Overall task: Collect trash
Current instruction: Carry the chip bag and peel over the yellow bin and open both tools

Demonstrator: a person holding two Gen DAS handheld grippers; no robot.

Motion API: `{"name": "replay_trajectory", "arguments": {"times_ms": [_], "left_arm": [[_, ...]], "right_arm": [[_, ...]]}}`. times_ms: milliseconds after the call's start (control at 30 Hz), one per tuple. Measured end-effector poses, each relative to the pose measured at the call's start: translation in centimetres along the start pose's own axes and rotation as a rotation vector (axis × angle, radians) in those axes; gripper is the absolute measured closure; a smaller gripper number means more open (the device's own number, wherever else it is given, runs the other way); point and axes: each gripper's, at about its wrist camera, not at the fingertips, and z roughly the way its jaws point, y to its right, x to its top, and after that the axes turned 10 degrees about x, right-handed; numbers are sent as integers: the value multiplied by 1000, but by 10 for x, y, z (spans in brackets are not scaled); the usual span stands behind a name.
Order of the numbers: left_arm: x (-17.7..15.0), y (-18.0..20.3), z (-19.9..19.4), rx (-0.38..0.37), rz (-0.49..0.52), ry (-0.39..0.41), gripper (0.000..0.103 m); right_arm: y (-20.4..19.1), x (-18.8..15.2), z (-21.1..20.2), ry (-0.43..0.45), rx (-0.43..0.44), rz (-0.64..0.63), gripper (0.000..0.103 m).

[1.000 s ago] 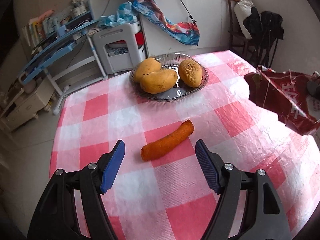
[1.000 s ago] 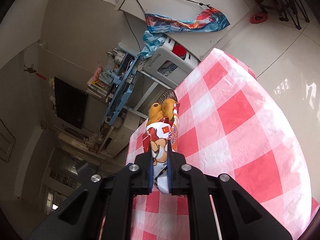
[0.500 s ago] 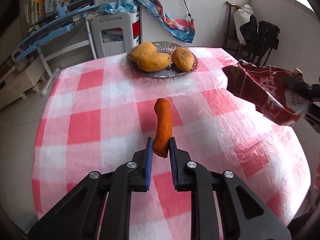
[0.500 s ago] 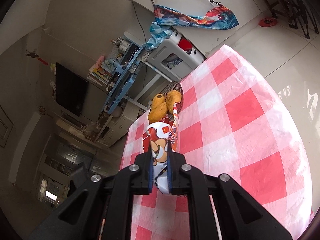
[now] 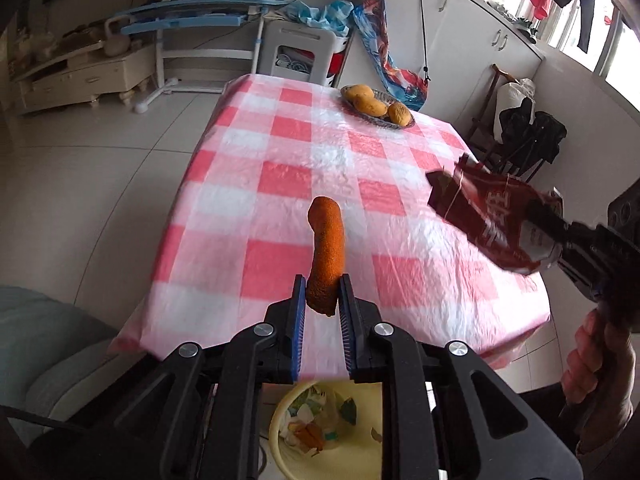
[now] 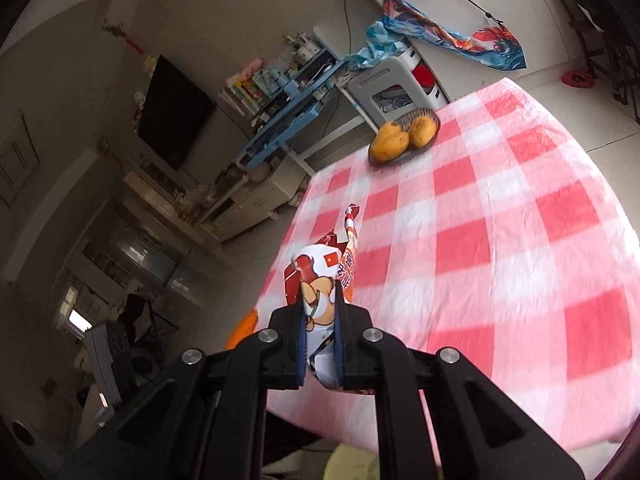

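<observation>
My left gripper (image 5: pixel 322 300) is clamped on the near end of an orange, rough-skinned stick (image 5: pixel 327 254), maybe a fried snack or a peel; I cannot tell which. The stick points away from me, lifted off the desk (image 5: pixel 280 184), its far tip curving slightly left above the red-and-white checked cloth. Directly below that gripper, off the near edge of the desk, sits a pale yellow trash bin (image 5: pixel 320 432) with scraps of paper and wrappers inside.

My right gripper (image 6: pixel 319 312) is pinched tight on a crumpled snack wrapper (image 6: pixel 320 276) printed with a cartoon figure and a small red flag. From the left wrist view the same wrapper (image 5: pixel 492 220) shows dark red with white lettering, held in the air over the right side of the desk, and my right hand (image 5: pixel 600 356) grips the handle behind it. In the right wrist view the rim of the yellow bin (image 6: pixel 348 462) peeks out near the bottom edge, below the gripper.

At the far end of the desk a shallow metal bowl (image 5: pixel 396 125) holds three yellow mangoes (image 5: pixel 370 106). Beyond it stand a white plastic stool (image 5: pixel 298 56) and a blue rack (image 5: pixel 192 20), with a colourful cloth (image 5: pixel 384 52) hanging against the cupboards (image 5: pixel 472 40). A grey cushion (image 5: pixel 36 340) lies at the near left.
</observation>
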Motion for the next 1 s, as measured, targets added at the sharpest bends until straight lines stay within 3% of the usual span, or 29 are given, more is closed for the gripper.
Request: {"name": "replay_trajectory", "arguments": {"times_ms": [133,267,567,733,867,933,1000], "left_arm": [[-34,-16,-18,-6,-23,-26,87],[-58,-13,-21,-13,-10,-68,87],[-112,21,-7,-18,73,-193,87],[-116,20,-6,8,90,-186,87],[-117,14,6,27,71,-224,87],[-119,15,13,29,81,-249,87],[-122,19,20,27,96,-279,87]], "right_arm": [[-23,-63,3,-135,-79,-72,92],[-25,-102,6,-231,-135,-82,92],[-11,-129,30,-400,-221,-66,89],[-17,-147,51,-514,-291,-143,89],[-13,-152,55,-527,-342,-150,89],[-9,-153,52,-512,-366,-127,79],[-9,-150,42,-468,-381,-123,56]]}}
